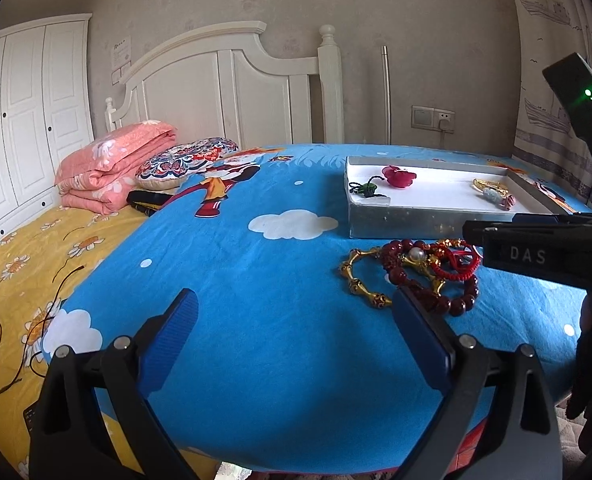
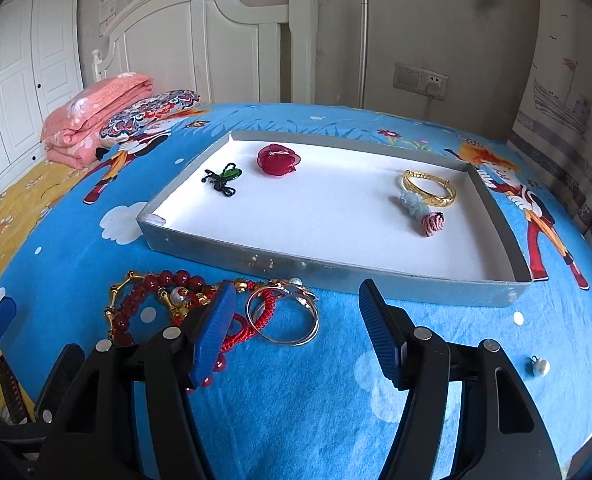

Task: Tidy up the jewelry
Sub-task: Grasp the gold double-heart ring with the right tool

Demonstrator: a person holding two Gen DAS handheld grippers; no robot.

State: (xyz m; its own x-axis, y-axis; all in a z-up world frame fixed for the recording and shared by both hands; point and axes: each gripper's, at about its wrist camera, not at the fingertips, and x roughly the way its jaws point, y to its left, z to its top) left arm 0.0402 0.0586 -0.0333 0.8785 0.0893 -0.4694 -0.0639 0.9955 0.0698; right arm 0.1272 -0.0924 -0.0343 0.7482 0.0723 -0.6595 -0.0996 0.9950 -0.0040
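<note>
- A blue cartoon-print bedsheet (image 2: 296, 400) covers the surface where all the jewelry lies; beyond it sit a folded pink quilt (image 1: 116, 168) and a patterned cushion (image 1: 184, 162) by the white headboard (image 1: 216, 92).
- A shallow grey tray (image 2: 335, 270) with a white floor rests on the sheet, its near wall just behind the loose pile.
- The left gripper (image 1: 296, 336) hovers low over bare sheet with its blue-padded jaws spread wide and nothing between them; its right finger (image 1: 419, 332) overlaps the edge of the pile in view.
- The right gripper (image 2: 296, 332) also stands wide apart and empty, above the pile's right end, with the silver bangle (image 2: 292, 320) between its fingers in view.
- The pile holds a dark red bead bracelet (image 1: 459, 296), a gold link bracelet (image 1: 355, 280) and a red braided cord bracelet (image 1: 455, 268), tangled and touching one another.
- Inside the tray, at its right end, a gold bangle (image 2: 429, 190) touches a pale blue and pink knotted piece (image 2: 423, 214).
- At the tray's left end lie a red fabric flower (image 2: 278, 160) and, beside it, a green pendant on black cord (image 2: 222, 178).
- A single pearl earring (image 2: 539, 366) lies alone on the sheet, well apart to the right of the right gripper.
</note>
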